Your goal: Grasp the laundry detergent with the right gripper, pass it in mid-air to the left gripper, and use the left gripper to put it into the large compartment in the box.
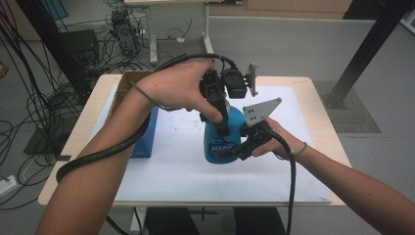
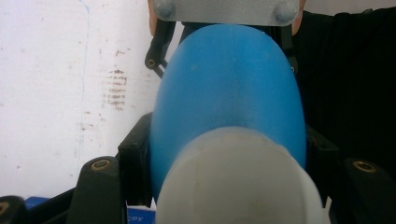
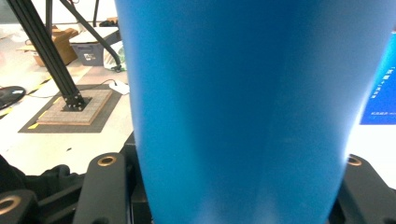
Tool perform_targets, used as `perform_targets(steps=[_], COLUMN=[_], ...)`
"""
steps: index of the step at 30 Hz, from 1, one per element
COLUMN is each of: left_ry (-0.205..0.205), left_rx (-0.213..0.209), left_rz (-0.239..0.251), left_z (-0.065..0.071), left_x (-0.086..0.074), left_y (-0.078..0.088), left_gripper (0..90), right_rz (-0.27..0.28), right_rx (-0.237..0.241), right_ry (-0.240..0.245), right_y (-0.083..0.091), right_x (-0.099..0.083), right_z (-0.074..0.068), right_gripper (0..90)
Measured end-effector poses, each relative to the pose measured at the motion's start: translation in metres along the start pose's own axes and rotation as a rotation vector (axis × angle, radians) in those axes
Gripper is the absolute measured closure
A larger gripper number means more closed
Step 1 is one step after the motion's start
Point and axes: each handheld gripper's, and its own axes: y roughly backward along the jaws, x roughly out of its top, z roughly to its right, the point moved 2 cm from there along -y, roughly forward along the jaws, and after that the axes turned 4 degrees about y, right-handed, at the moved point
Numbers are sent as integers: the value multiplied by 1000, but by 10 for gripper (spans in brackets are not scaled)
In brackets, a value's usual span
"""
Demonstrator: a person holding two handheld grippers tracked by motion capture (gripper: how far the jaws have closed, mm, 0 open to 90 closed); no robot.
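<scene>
Blue bottle (image 1: 226, 139) stands upright on the white sheet (image 1: 186, 166) that covers the worktop (image 1: 320, 122), caught between both tongs. In the high view, the left tongs (image 1: 222, 125) come down on it from above, the left hand (image 1: 183, 88) wrapped round their body, and their black jaws close on the bottle's upper part. The right tongs (image 1: 230, 151) reach in level from the side and clamp the bottle's lower body, just beside its printed label; the right hand (image 1: 276, 139) sits behind them, with the grey three-cornered plate (image 1: 261, 111) above. A blue box (image 1: 146, 137) lies on the sheet on the far side of the left forearm from the bottle, and an open cardboard box (image 1: 128, 84) sits beyond the left hand at the worktop's edge.

In the left gripper view, the camera looks down along the bottle (image 2: 229, 88): its white cap (image 2: 238, 182) sits nearest, between the two black jaws, which press on either side. The right tongs' grey plate (image 2: 224, 10) shows beyond the bottle's rounded shoulder, and the white sheet (image 2: 60, 93), marked with dark smudges, lies to one side.

In the right gripper view, the bottle's blue wall (image 3: 252, 107) rises straight up between the two jaws, which hold it tight at both flanks. A black frame post (image 3: 44, 51) stands on the floor well beyond.
</scene>
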Motion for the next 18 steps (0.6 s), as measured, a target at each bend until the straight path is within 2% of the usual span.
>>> perform_targets(steps=[18], left_ry=[9], left_rx=[-6], left_rz=[-1], left_z=[-2], left_x=[-5], left_y=[0], left_gripper=[373], right_rz=[-4], right_rx=[1], right_ry=[1], right_y=[-3], right_x=[0], right_z=[1], right_gripper=[414])
